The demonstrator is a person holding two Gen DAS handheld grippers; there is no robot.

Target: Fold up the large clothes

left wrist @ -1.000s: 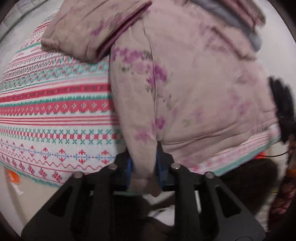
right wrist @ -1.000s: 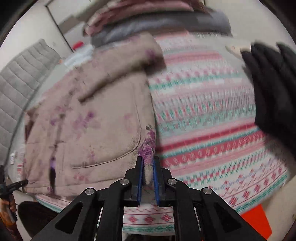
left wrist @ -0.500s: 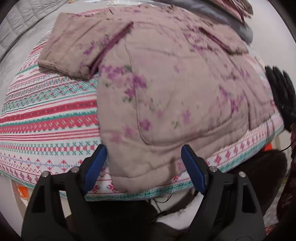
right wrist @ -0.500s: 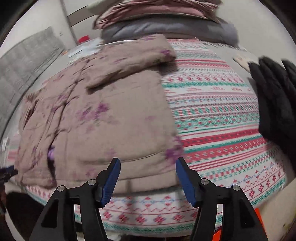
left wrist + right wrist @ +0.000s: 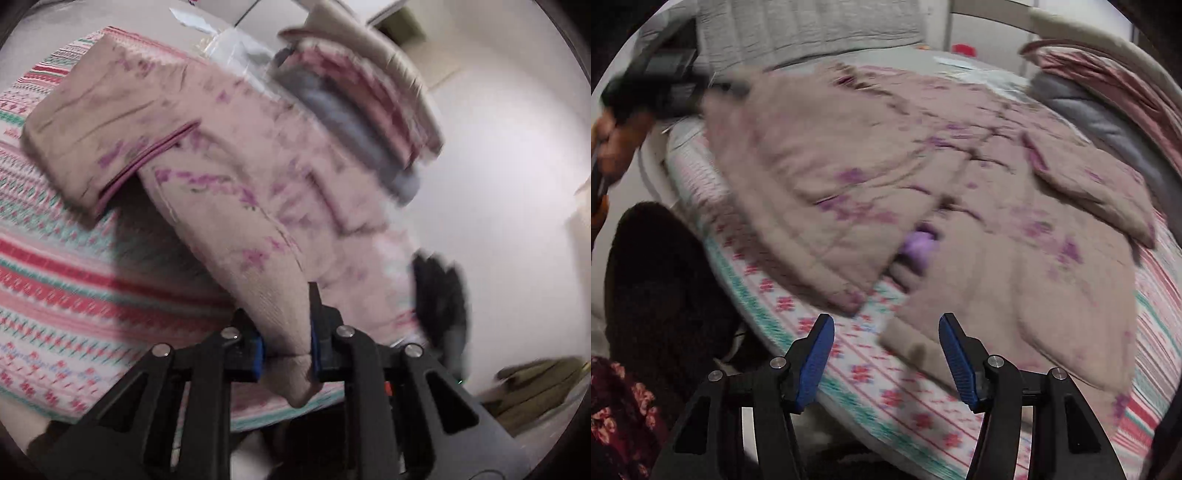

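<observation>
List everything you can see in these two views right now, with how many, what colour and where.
Padded jacket: one, dusty pink with purple flowers, spread on the bed; its near edge is lifted on one side.
Bedspread: one, white with red and green patterned stripes, under the jacket.
Folded bedding: one stack, grey, pink and beige, at the far end of the bed.
Headboard: one, grey quilted, behind the bed.
Black glove: one, beside the bed's edge; blurred.
Left tongs: black with blue pads, closing on the jacket's hem, which sits pinched between them.
Right tongs: black with blue pads, apart, nothing between them, over the bed's near edge.
</observation>
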